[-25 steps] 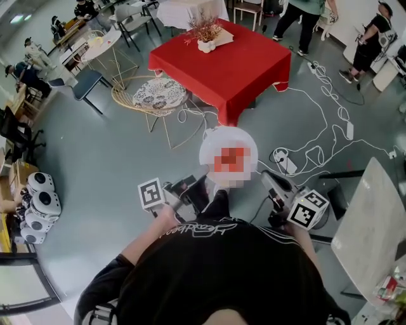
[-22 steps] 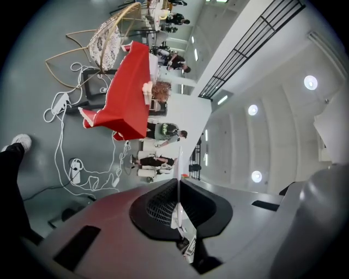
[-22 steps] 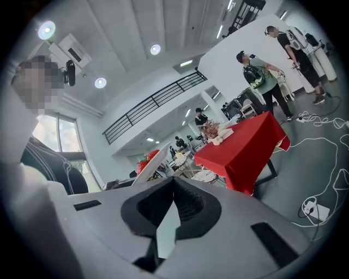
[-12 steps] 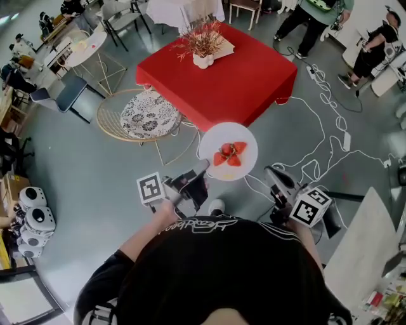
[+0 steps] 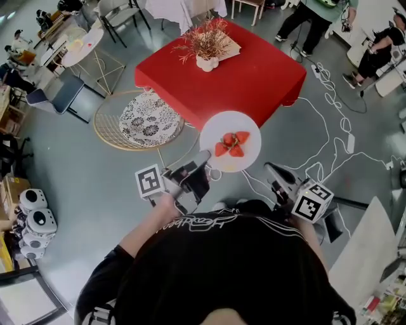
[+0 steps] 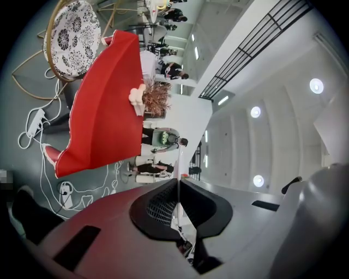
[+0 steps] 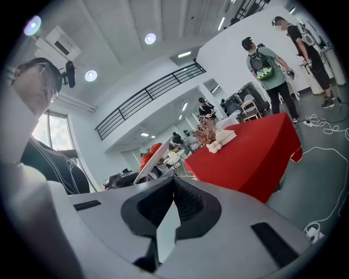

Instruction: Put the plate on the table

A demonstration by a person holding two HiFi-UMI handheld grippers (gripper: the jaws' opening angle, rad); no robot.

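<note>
A white plate (image 5: pixel 230 141) carrying red strawberry pieces (image 5: pixel 231 145) hangs in the air just before the near corner of the red-clothed table (image 5: pixel 254 76). My left gripper (image 5: pixel 206 159) is shut on the plate's near-left rim. In the left gripper view the plate (image 6: pixel 178 163) shows edge-on, a thin white line pinched between the jaws of the left gripper (image 6: pixel 178 182), with the table (image 6: pixel 103 120) ahead. My right gripper (image 5: pixel 271 170) hangs right of the plate, apart from it. In the right gripper view the right gripper (image 7: pixel 174 180) is shut on nothing, and the plate (image 7: pixel 150 161) shows to its left.
A white vase of dried stems (image 5: pixel 206 47) stands at the table's far side. A wicker chair with a patterned cushion (image 5: pixel 143 117) is left of the table. White cables (image 5: pixel 323 127) trail over the floor on the right. People (image 5: pixel 304 19) stand beyond the table.
Both grippers and the plate have travelled forward toward the red table. The plate, earlier over bare floor, now sits at the table's near corner. The grip has not changed.
</note>
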